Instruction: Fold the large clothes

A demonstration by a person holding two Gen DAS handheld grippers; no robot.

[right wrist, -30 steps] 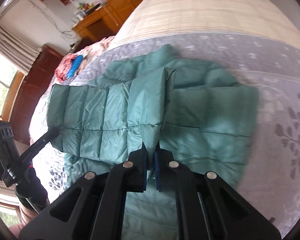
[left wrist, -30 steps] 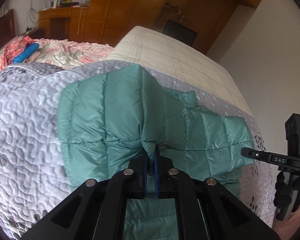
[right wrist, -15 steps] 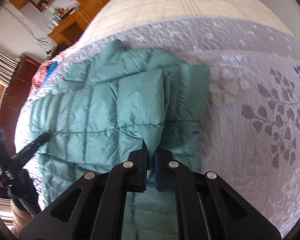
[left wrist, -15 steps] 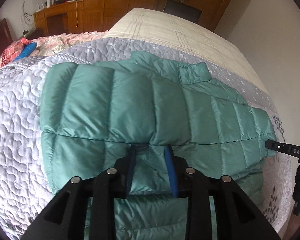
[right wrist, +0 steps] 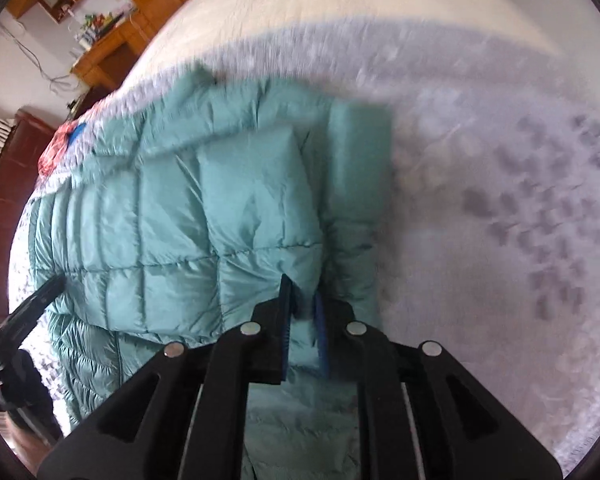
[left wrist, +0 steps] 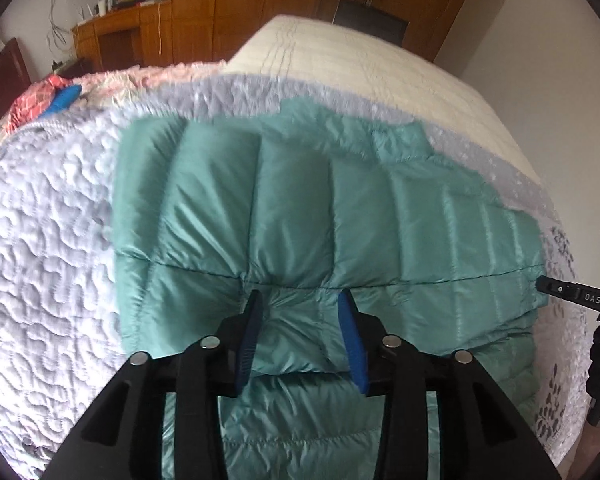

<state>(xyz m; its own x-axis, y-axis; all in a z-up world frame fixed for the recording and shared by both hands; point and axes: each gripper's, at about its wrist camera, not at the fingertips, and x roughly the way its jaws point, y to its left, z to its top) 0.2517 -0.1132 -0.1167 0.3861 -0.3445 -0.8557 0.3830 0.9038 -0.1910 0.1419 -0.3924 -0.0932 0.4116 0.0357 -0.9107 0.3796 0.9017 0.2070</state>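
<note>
A teal quilted puffer jacket (left wrist: 300, 216) lies folded across the grey-white quilted bed cover (left wrist: 48, 260). My left gripper (left wrist: 300, 312) is open, its blue-padded jaws astride a puff of the near edge without pinching it. My right gripper (right wrist: 302, 306) has its jaws a narrow gap apart on the jacket's right edge (right wrist: 260, 200), with teal fabric between the pads. The right gripper also shows at the right edge of the left wrist view (left wrist: 572, 296). The left one shows at the left of the right wrist view (right wrist: 32, 304).
A cream bedspread (left wrist: 360, 64) covers the far part of the bed. Pink floral bedding with a blue object (left wrist: 64, 98) lies at the far left. Wooden wardrobes and a desk (left wrist: 140, 36) stand behind. A wall runs close on the right.
My left gripper let go of the jacket fold and opened wide; the fold now lies flat. My right gripper carried its edge over and its jaws have parted slightly.
</note>
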